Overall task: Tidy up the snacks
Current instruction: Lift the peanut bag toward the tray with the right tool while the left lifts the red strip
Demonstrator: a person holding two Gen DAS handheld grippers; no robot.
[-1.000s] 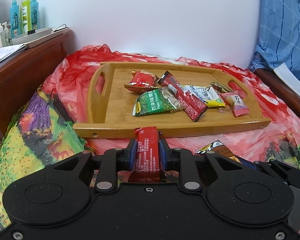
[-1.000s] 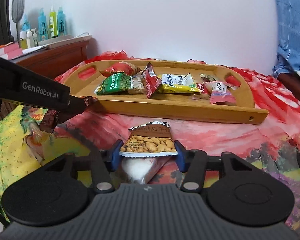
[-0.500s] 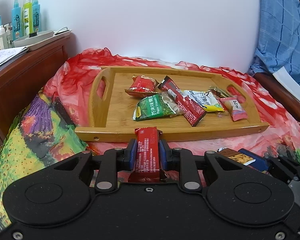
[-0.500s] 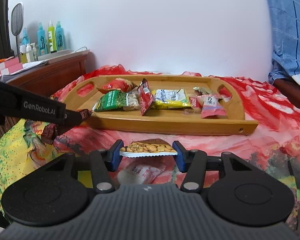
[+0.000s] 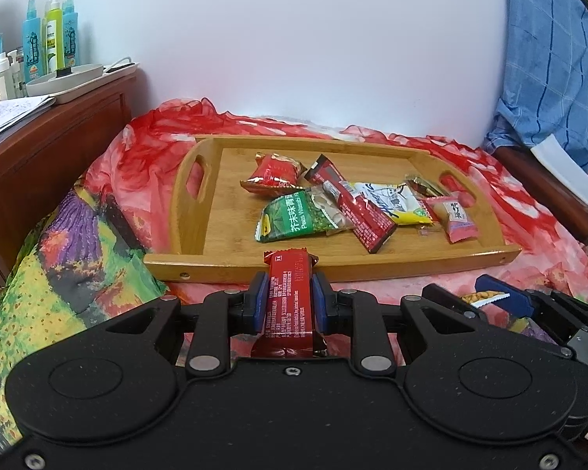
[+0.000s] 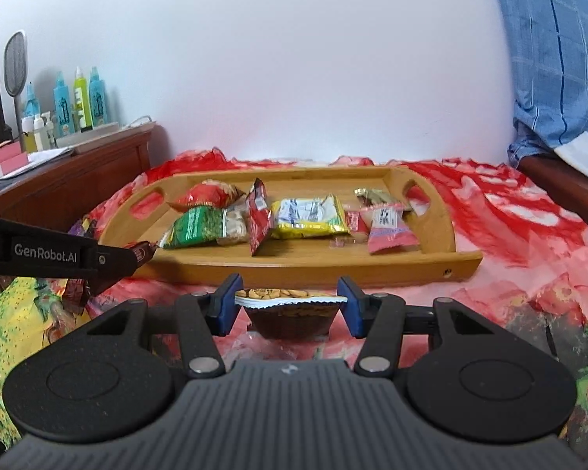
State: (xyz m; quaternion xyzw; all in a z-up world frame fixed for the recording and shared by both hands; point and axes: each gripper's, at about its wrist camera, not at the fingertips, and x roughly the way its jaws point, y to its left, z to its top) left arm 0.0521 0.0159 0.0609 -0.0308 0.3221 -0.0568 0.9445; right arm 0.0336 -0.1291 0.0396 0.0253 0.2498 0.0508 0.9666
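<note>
The left gripper is clamped on a red snack bar, just short of the wooden tray on the bed. The right gripper, moderately open, grips a peanut packet by its sides, near the tray holding several snack packets.

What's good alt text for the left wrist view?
The left gripper clamps a red snack bar just short of a wooden tray holding several snack packets, on a red floral cloth. The right gripper, lower right, holds a peanut packet.
</note>
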